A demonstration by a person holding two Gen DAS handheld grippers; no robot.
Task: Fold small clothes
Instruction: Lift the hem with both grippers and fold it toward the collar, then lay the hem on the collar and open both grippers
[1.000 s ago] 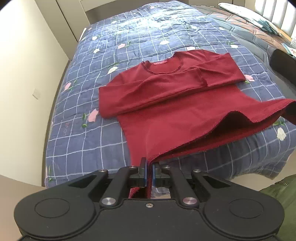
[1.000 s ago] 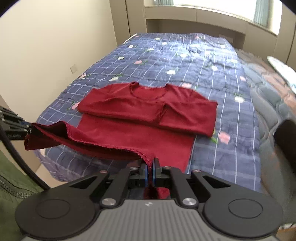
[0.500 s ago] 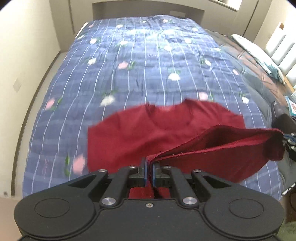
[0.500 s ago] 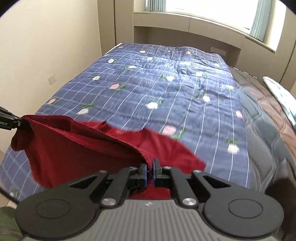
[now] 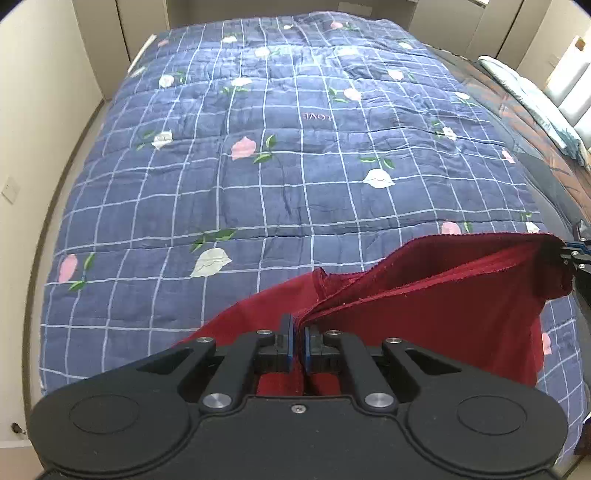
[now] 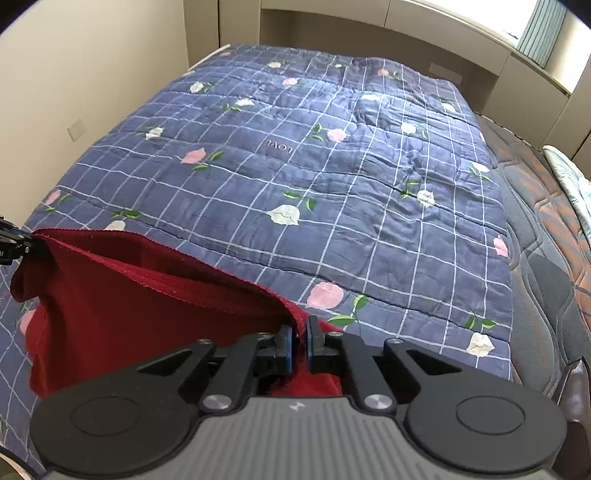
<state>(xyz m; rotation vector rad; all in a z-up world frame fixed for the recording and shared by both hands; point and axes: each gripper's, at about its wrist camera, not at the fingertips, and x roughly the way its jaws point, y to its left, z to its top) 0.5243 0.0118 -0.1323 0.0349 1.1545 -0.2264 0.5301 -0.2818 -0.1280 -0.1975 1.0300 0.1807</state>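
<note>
One dark red top [image 5: 436, 306] hangs stretched between two hand-held grippers above a bed, its raw hem edge running crosswise from one tool to the other as the long axis, the rest of the cloth drooping below and behind that line. The left gripper [image 5: 296, 341] has its blue-padded jaws pinched nearly together on one hem corner, the fabric rising straight out from between the fingers and fanning away to its right. The right gripper [image 6: 300, 345] is likewise clamped narrow on the opposite corner, with the cloth spreading off to its left.

The left wrist view alone shows the other tool's tip at its far right margin, gripping the cloth's far end, plus a fold of a lower layer of the top just ahead of the fingers. The right wrist view alone shows the window [image 6: 543, 26] and a wall switch plate [image 6: 76, 129], and catches the left tool's tip at its left margin.

Ahead of both grippers lies one blue checked quilt [image 5: 280, 155] printed with pink and white flowers and the word LOVE, seen upside down. A brown patterned cover [image 6: 554, 229] lies along the quilt's right side.
</note>
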